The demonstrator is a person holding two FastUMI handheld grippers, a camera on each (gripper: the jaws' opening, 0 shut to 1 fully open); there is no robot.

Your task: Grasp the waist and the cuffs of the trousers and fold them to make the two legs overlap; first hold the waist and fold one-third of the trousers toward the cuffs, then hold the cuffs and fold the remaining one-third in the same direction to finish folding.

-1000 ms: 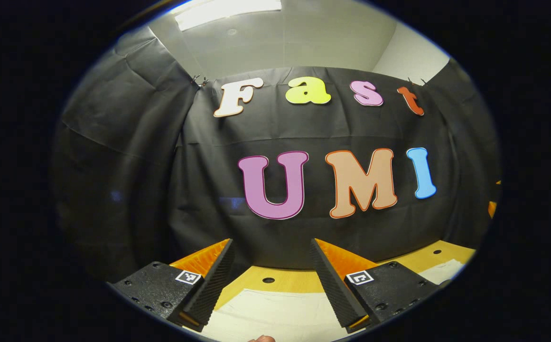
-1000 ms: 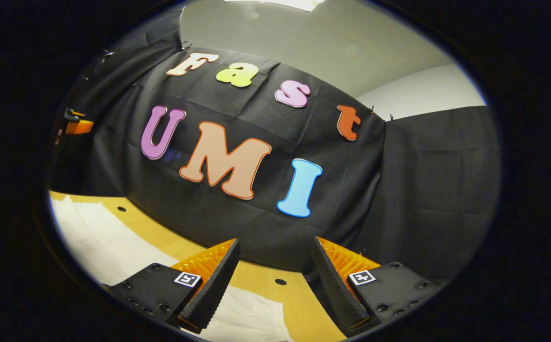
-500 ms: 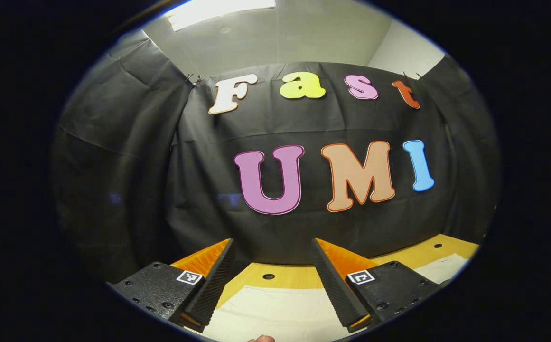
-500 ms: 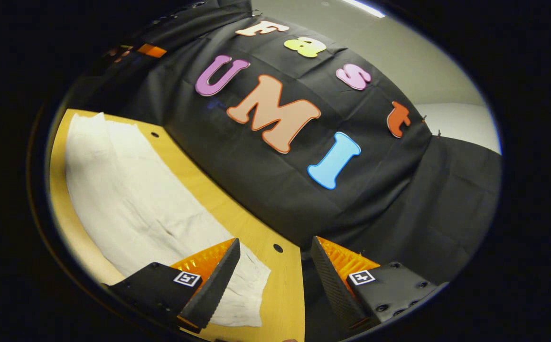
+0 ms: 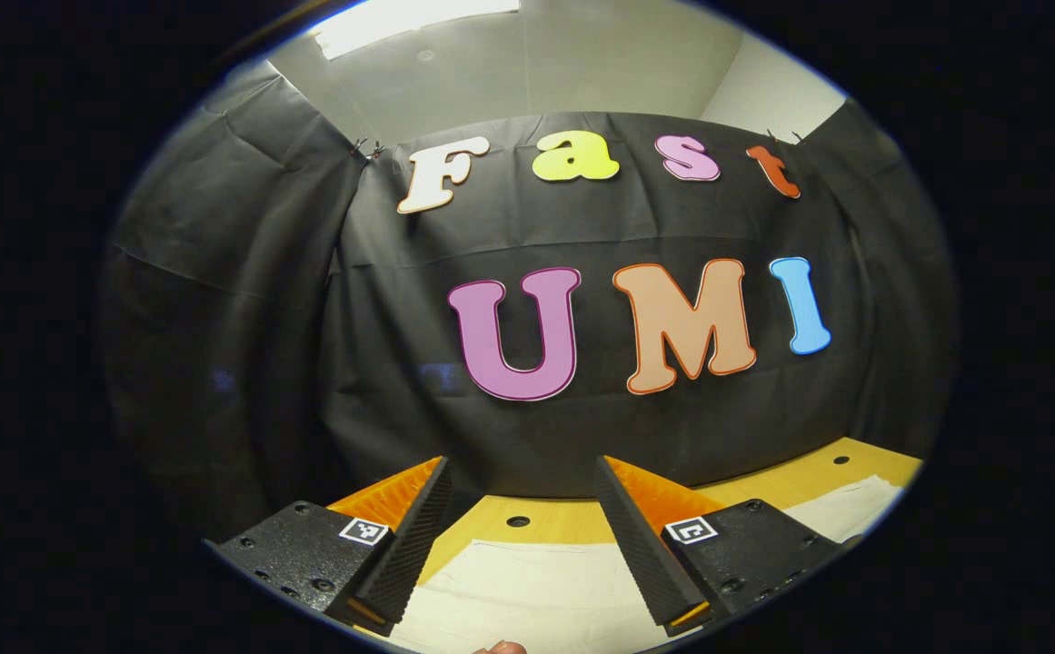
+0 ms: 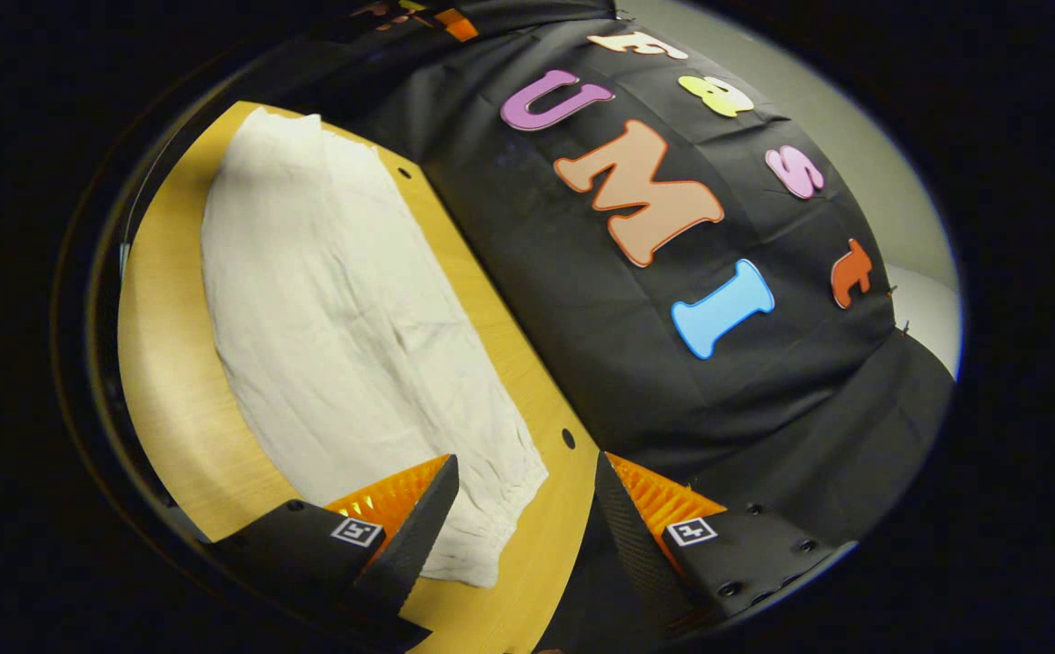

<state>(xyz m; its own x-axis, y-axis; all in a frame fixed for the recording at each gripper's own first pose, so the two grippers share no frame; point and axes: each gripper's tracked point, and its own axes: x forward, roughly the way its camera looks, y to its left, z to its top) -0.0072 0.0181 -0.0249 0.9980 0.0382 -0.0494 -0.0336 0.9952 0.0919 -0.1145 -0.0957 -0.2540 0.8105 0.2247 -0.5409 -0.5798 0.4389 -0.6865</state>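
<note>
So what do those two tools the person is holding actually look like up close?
Each tool, the left tool and the right tool, has two wedge-shaped fingers with finely ribbed inner faces. The fingers sit on dark, speckled blocks dotted with screw holes. Each block carries a small square black-and-white marker. Both tools look alike.

We see a bright ceiling light (image 5: 413, 16) glaring above the dim black cloth (image 5: 245, 300); below it the tabletop (image 6: 164, 381) glows evenly. Edges bend from fisheye distortion, and focus stays sharp.
</note>
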